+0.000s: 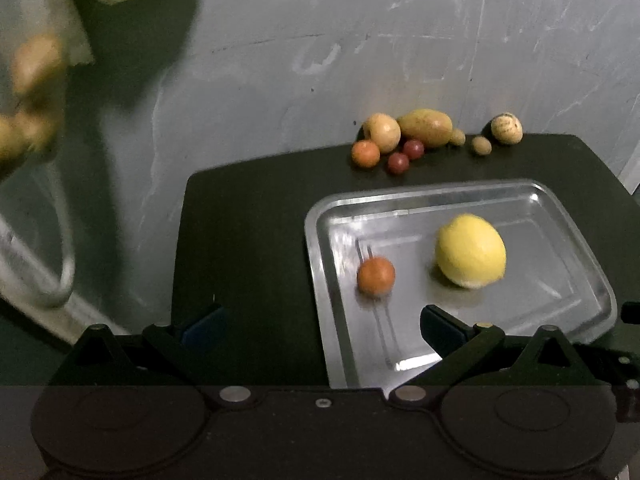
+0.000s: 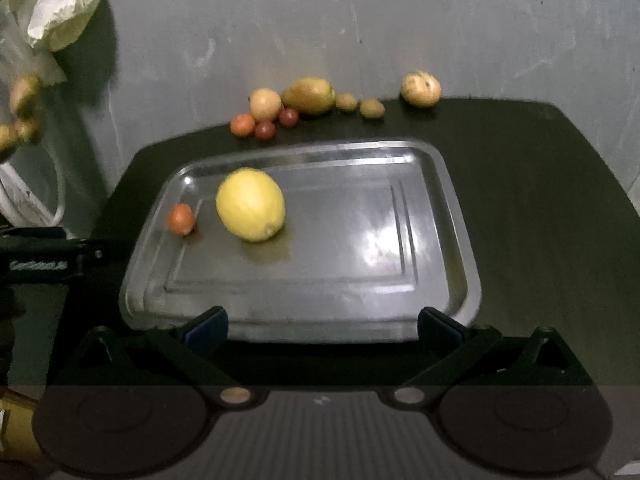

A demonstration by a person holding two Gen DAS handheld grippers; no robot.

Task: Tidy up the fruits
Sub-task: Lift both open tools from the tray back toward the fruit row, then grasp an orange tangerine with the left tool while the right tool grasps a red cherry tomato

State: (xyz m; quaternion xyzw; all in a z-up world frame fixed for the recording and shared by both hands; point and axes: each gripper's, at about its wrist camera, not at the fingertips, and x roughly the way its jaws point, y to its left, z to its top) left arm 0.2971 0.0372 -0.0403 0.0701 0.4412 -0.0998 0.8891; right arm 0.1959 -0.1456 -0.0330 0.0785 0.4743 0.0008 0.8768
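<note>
Both grippers hover low at the near edge of the dark table point(image 2: 540, 208). The left gripper point(image 1: 322, 322) and right gripper point(image 2: 322, 322) have jaws spread wide, nothing held. On the steel tray point(image 2: 448, 216) sit a lemon point(image 2: 251, 204) and a small orange fruit point(image 2: 181, 219). Beyond, a fruit cluster point(image 2: 304, 96) lines the wall. Far left is blurred, hard to read.

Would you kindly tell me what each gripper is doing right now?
Left gripper: open, holding nothing, over the near edge of the shiny metal tray.
Right gripper: open, holding nothing.
</note>
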